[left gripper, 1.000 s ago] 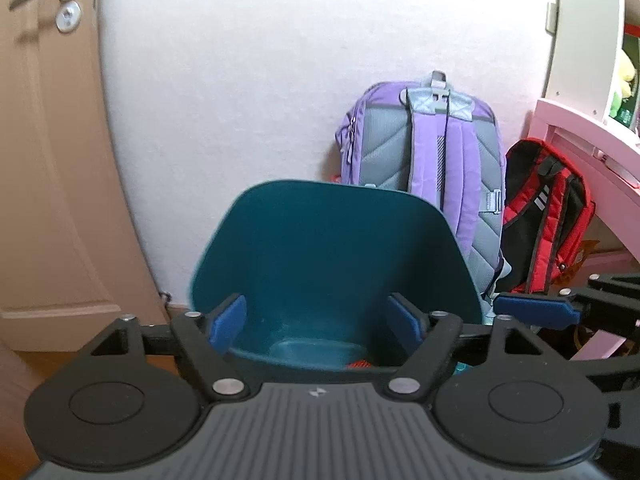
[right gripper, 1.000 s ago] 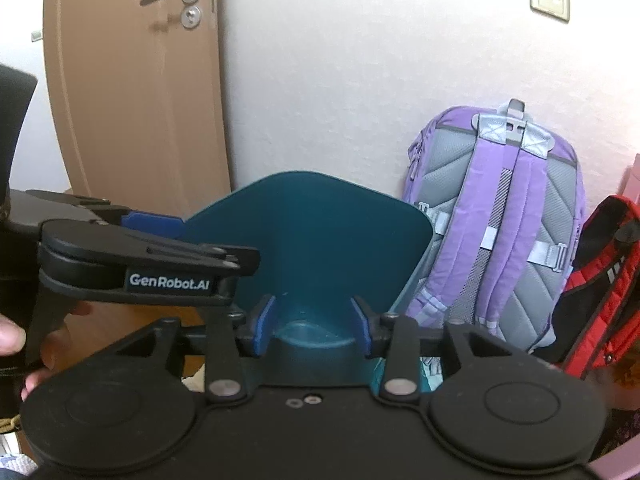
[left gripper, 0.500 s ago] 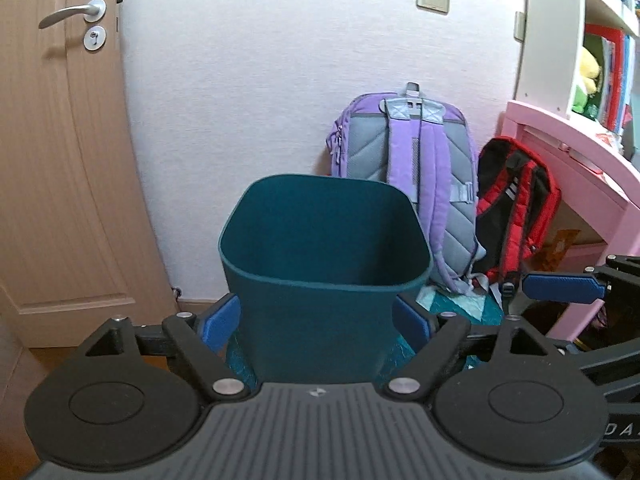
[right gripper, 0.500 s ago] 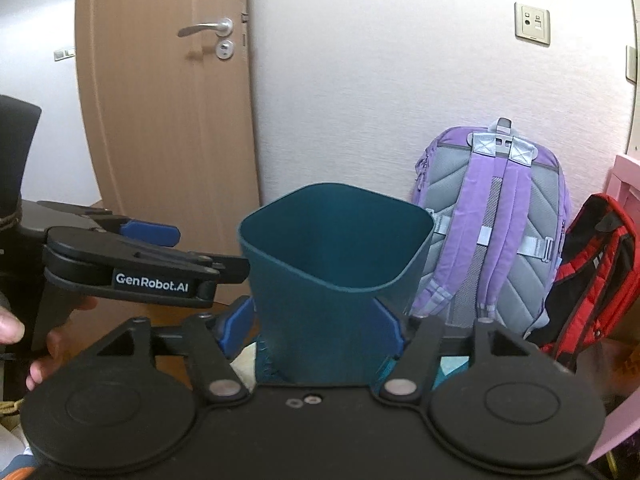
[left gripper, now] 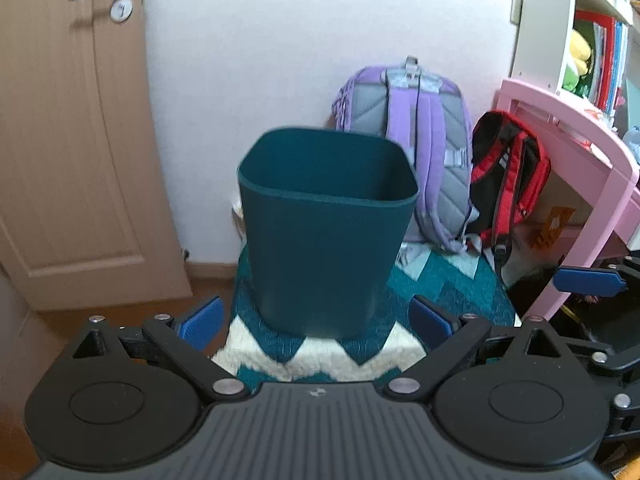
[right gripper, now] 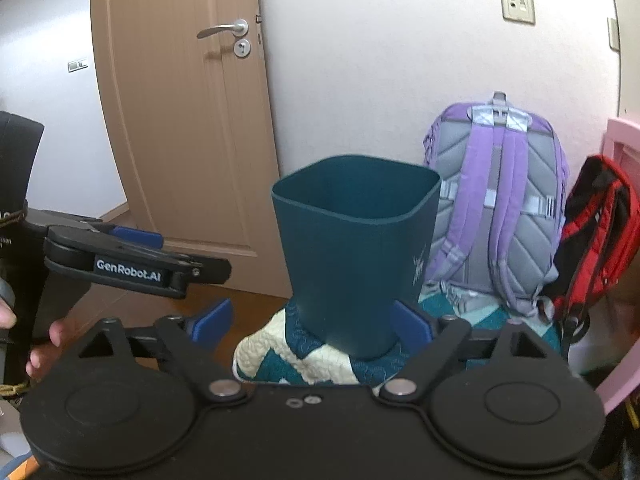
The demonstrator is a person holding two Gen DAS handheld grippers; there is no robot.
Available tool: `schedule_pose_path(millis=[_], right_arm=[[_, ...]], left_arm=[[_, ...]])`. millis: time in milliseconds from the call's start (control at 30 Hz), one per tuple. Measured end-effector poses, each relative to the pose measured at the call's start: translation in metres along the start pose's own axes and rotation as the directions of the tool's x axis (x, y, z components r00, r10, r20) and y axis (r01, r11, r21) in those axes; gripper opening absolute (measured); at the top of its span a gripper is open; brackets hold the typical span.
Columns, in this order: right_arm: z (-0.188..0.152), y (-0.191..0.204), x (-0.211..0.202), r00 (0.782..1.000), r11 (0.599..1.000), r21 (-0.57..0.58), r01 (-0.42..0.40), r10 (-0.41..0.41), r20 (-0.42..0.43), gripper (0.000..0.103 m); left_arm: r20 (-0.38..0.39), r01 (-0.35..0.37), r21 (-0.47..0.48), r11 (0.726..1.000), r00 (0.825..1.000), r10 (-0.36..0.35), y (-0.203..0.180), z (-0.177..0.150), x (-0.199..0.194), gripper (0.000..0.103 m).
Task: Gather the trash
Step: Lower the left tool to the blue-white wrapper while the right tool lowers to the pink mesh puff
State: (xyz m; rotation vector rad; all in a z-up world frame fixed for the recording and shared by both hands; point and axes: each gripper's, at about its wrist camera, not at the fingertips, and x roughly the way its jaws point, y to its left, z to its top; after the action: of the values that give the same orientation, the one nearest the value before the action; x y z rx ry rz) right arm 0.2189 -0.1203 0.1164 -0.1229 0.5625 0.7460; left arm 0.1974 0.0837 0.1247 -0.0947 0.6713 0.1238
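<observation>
Bedroom corner with a zigzag rug (left gripper: 320, 354): the teal bin (left gripper: 326, 232) stands upright on it, just ahead of both tools. Left hand-held gripper (left gripper: 316, 322) and right hand-held gripper (right gripper: 312, 322) are both opening wide, gripping nothing, pads clear of the bin.

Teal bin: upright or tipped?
Upright: the teal bin stands on the zigzag rug, rim level, mouth up. Contents not visible.

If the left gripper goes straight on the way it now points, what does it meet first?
Most likely the dark teal plastic bin standing on the teal-and-cream zigzag rug. The left gripper, jaws opening and empty, points at its lower wall; depth is unclear.
</observation>
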Motion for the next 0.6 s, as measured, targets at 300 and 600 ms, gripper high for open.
schedule_pose_path(millis=[300,600], right_arm=[[-0.048,-0.013,0.016,0.999,0.999,0.03,0.017,-0.015,-0.052,0.098],[-0.121,-0.033,0.07,0.988,0.994,0.096,0.051,-0.036,-0.152,0.099]], left_arm=[[-0.056,-0.026,-0.021,0.999,0.998,0.025,0.008,-0.045,0.02,0.102],[-0.11,0.01,-0.049,0.999,0.994,-0.015,0.017,-0.097,0.074,0.103]])
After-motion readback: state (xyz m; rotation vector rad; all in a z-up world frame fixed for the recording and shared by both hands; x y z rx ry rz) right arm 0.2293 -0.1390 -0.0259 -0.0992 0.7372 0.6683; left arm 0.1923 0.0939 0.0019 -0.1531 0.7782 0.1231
